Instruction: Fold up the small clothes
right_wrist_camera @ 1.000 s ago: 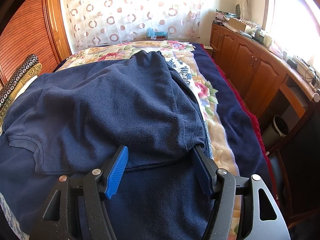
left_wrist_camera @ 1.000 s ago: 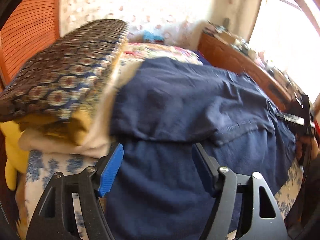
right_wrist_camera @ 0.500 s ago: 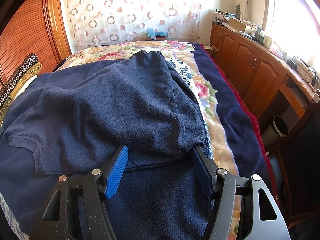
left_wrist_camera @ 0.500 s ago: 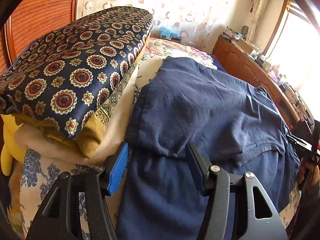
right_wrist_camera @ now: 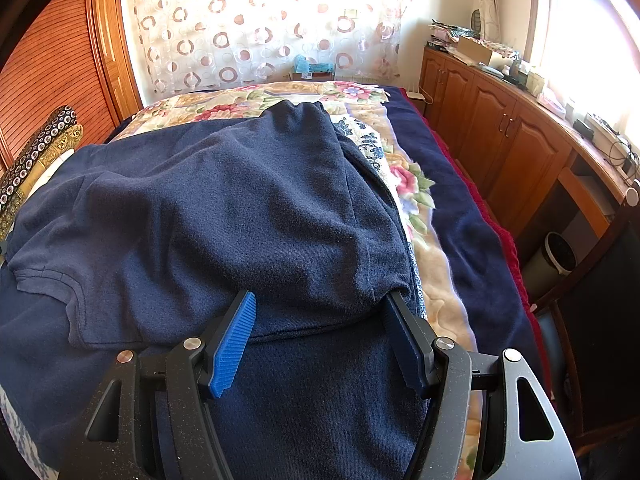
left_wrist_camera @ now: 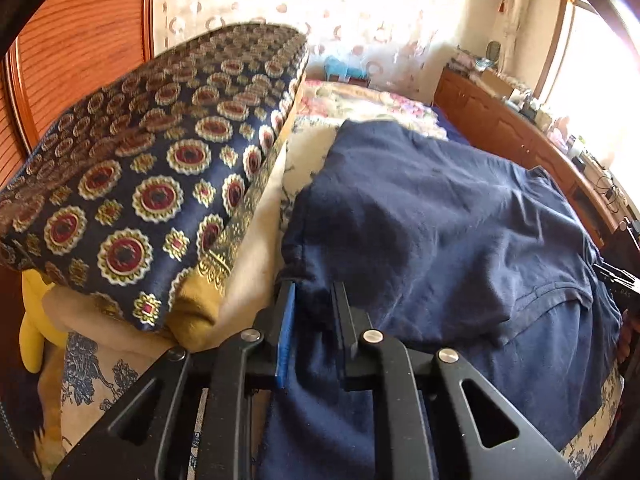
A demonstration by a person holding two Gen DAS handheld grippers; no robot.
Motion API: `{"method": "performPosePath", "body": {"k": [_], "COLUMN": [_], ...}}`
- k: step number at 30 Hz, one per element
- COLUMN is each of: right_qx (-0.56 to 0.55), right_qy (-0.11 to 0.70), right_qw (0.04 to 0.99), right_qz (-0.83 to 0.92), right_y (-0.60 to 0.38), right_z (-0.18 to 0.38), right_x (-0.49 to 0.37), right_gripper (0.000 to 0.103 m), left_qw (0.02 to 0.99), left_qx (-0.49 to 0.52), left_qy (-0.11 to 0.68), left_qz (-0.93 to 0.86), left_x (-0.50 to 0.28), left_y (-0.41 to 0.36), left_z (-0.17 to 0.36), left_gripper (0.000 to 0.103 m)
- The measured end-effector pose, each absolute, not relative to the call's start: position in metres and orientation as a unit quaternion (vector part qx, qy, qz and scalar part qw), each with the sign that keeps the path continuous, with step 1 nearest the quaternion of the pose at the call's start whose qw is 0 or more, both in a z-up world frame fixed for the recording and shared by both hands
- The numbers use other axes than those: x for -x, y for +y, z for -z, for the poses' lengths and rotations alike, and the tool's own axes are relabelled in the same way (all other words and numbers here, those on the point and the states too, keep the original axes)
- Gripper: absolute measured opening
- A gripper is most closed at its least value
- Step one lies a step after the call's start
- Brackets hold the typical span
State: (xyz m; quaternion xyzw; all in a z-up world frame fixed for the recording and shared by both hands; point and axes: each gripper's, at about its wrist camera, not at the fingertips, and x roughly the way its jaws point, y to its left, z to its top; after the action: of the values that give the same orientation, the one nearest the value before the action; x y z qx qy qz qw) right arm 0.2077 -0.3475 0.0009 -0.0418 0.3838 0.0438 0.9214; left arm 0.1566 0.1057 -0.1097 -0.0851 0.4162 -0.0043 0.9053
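Status: navy shirt (right_wrist_camera: 224,216) lies on the bed (right_wrist_camera: 436,264), partly folded. Top portion is already doubled over onto the lower portion, with a sleeve hem (right_wrist_camera: 52,280) showing near the fold line in the right view.

Left tool (left_wrist_camera: 314,300) is pressed nearly together, pinching the shirt's edge on the side next to the patterned cushion (left_wrist_camera: 152,176). Fabric bunches between the fingers, so I read it as a real grip, not a near miss.

Right tool (right_wrist_camera: 320,316) is spread wide, straddling the folded edge on the other side. One finger tip is tucked under the cloth lip, the blue pad (right_wrist_camera: 234,344) sits in the open above the lower layer. Nothing clamped there.

Progress, my estimate: first fold done, maybe halfway. Left to do:
- close right tool on its corner
- carry both corners across for the next fold
- flatten; the top layer is lumpy and wrinkled across the middle

Risk: left grip sits close to the cushion stack, so a lift may drag against it. Fabric is soft knit and will sag between the two grips unless both rise together.

Cabinet (right_wrist_camera: 496,132) and bin (right_wrist_camera: 560,256) on the right are well apart from the work.
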Motion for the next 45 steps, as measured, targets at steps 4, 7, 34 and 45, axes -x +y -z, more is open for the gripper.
{"method": "performPosePath", "body": {"k": [4,7,34,45], "right_qx": [0.042,0.042,0.027,0.056], "right_qy": [0.384,0.384,0.378,0.319], "right_qw": [0.921,0.921,0.924,0.942], "right_qz": [-0.044,-0.044,-0.048,-0.093], "right_y": [-0.348,-0.348,-0.356,-0.346], "right_z": [-0.001,-0.001,-0.006,-0.045], "right_x": [-0.207,-0.207,-0.209,-0.178], "right_gripper": [0.067,0.067,0.03,0.004], "left_qw": [0.903,0.904,0.937,0.954], "left_qx": [0.085,0.071,0.057,0.07], "left_qy": [0.42,0.42,0.341,0.284], "left_qz": [0.014,0.019,0.039,0.063], "left_x": [-0.155,-0.155,-0.138,-0.111], "left_y": [0.104,0.097,0.081,0.086], "left_z": [0.112,0.113,0.074,0.031], "left_gripper": [0.038,0.043,0.009,0.008]}}
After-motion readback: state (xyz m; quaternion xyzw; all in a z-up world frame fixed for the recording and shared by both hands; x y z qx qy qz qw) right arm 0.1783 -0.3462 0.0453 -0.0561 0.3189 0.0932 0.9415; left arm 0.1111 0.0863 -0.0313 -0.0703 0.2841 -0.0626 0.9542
